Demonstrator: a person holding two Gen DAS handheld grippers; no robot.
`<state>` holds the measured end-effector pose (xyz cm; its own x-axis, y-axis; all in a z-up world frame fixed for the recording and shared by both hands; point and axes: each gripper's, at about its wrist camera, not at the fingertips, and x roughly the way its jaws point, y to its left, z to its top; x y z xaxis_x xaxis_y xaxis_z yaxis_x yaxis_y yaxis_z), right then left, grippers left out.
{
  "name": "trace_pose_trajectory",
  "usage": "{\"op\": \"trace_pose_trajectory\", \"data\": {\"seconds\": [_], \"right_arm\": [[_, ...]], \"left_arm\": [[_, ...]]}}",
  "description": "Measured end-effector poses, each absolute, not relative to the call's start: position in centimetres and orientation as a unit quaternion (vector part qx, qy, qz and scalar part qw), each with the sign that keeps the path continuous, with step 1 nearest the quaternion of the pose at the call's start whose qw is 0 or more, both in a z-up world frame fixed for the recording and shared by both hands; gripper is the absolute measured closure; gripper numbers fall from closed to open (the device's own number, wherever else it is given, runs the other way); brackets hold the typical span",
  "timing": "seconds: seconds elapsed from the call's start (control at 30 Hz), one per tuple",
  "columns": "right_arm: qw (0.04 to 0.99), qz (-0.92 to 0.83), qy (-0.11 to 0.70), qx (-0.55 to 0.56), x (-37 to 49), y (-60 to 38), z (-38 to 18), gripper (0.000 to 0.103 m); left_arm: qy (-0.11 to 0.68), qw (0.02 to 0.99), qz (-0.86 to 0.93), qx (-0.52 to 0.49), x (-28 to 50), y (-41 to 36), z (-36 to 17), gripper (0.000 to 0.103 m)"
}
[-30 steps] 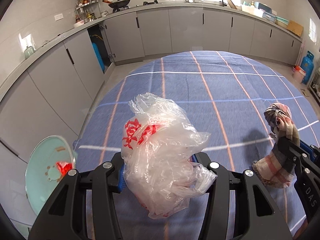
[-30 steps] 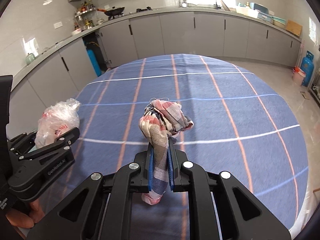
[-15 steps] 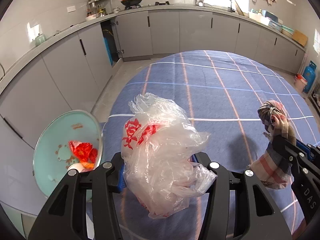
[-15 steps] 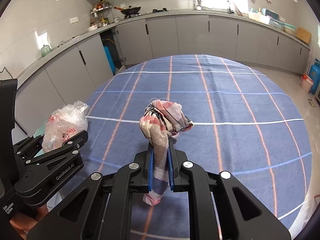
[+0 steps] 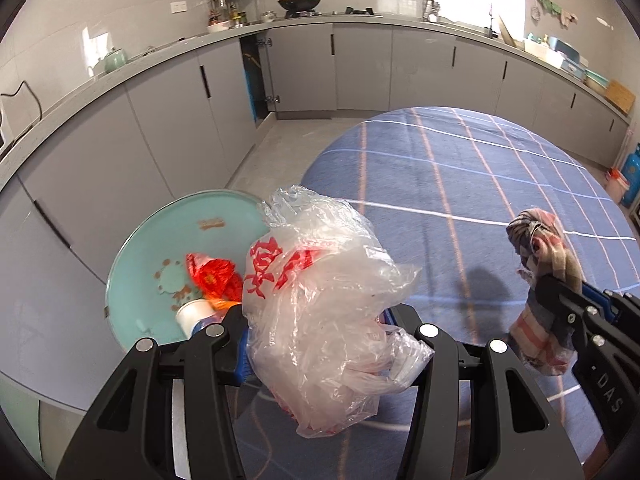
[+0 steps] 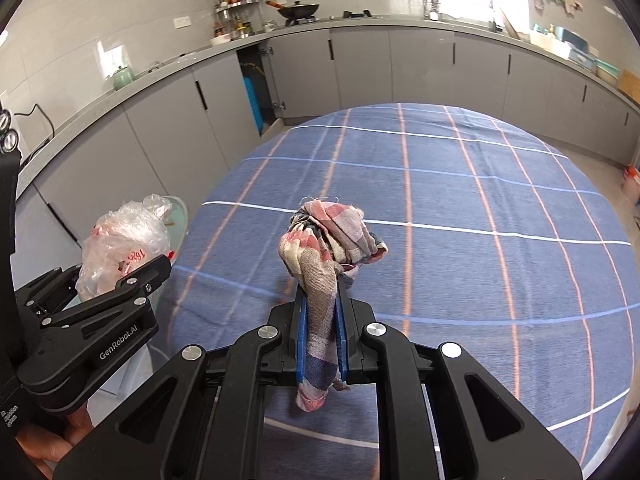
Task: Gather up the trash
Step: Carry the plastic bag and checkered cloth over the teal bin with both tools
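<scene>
L claw (image 5: 320,332) is clamped on a crumpled clear plastic bag (image 5: 320,292) w/ red print, held above the worktop (image 5: 460,184) edge. Only the L view shows the teal bin (image 5: 160,248) interior: red wrapper (image 5: 214,278) and white cup (image 5: 194,314) are seen inside. R claw (image 6: 320,344) is clamped on a plaid cloth (image 6: 324,256), held over the blue checked worktop; pads are seen clearly in the R view only.

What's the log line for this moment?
left gripper: shut on bag | right gripper: shut on rag | bin: left of table
</scene>
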<state>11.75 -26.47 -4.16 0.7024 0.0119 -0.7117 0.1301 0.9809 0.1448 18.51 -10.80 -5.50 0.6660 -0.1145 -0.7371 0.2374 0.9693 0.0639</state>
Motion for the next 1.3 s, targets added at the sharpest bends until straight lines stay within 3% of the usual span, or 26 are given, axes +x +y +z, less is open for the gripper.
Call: {"op": "trace_pose_trajectory", "data": {"seconds": [1.3], "right_arm": [[0.925,0.098,0.368,0.013,15.9,-11.7,-1.8,0.09]], "left_arm": [[0.392,0.92,0.007,0.001,20.0,3.7,-5.7,0.053]]}}
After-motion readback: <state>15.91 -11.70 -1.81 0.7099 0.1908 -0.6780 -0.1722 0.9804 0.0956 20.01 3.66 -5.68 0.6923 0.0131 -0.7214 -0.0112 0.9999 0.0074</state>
